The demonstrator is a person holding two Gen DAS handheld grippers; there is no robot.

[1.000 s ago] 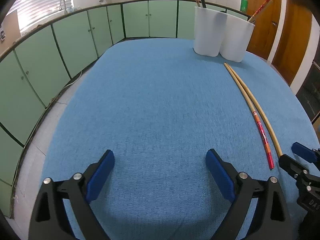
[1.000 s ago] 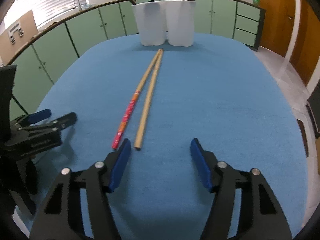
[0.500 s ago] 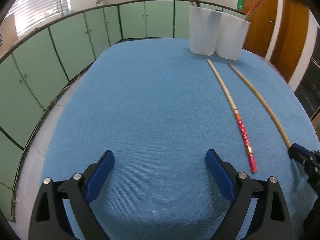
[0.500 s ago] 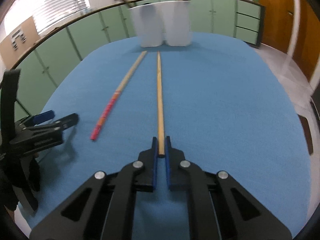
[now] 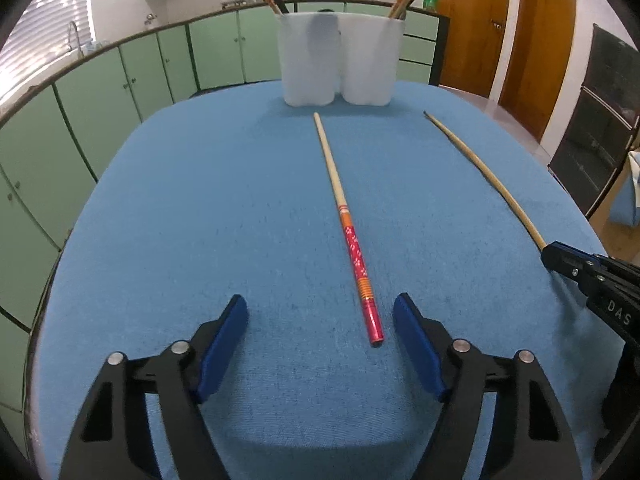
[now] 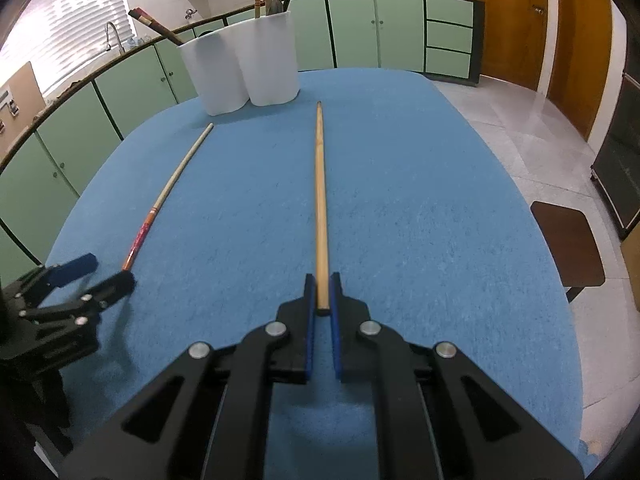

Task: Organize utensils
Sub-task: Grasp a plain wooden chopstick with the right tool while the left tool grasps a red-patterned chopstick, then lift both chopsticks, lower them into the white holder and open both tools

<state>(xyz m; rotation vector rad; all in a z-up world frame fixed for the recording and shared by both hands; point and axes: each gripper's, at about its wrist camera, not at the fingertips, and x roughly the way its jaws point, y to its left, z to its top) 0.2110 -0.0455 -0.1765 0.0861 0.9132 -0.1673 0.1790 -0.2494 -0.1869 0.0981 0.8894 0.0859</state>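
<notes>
The left gripper (image 5: 320,344) hangs with fingers spread just beside the red-handled chopstick (image 5: 347,229) on the bench (image 5: 200,208), ready to straddle it. The right gripper (image 6: 322,304) pinches the plain chopstick (image 6: 319,200), aimed toward the white holder (image 6: 240,68).

Green cabinets (image 5: 216,56), wooden doors (image 5: 468,24), seemingly a blinded window (image 6: 84,4).

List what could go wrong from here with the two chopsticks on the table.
1. The right claw pinches the plain chopstick at its very end, so the long free length may swing or slip when lifted.
2. The red chopstick lies off-centre in the open left claw, near one finger; closing could roll it aside.
3. The holder already has sticks leaning out; a new one could snag them.
</notes>
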